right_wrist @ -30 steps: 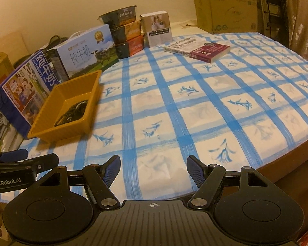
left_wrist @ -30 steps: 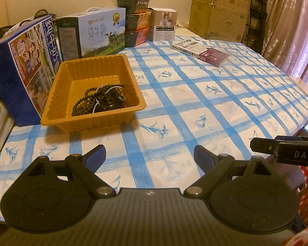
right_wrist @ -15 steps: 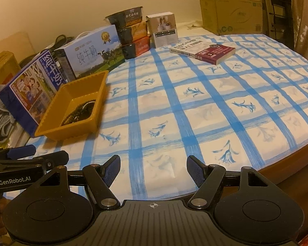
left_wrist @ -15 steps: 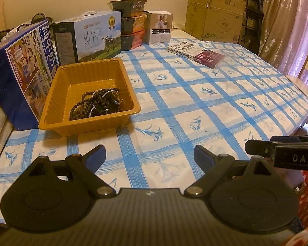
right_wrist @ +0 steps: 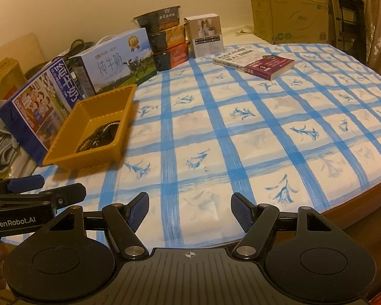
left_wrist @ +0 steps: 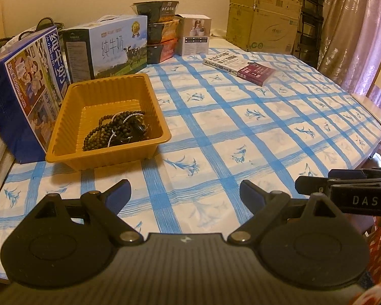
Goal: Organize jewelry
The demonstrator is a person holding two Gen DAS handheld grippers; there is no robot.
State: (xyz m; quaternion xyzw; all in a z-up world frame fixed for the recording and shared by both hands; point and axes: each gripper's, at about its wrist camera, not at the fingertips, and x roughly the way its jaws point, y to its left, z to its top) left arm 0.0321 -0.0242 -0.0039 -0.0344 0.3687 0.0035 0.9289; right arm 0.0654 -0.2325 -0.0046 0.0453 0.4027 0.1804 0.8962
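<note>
No jewelry is seen loose on the table (left_wrist: 241,117); every piece in view is already gathered in the orange tray (left_wrist: 63,129), so the task is judged to be at or near its end, unless the tangled pile is still to be sorted. The bead strands (left_wrist: 114,129), dark ones mixed with a thin pale string, are heaped against the tray's near right corner, and the rest of its ribbed floor is left bare. The tray is found ahead of the left gripper (left_wrist: 185,190), beyond its left finger, and well off to the left of the right gripper (right_wrist: 189,212). The fingers of both grippers are held wide apart, with nothing between them and only checked cloth under them. No other open container is seen; the milk cartons (left_wrist: 106,48) behind the tray are closed.
</note>
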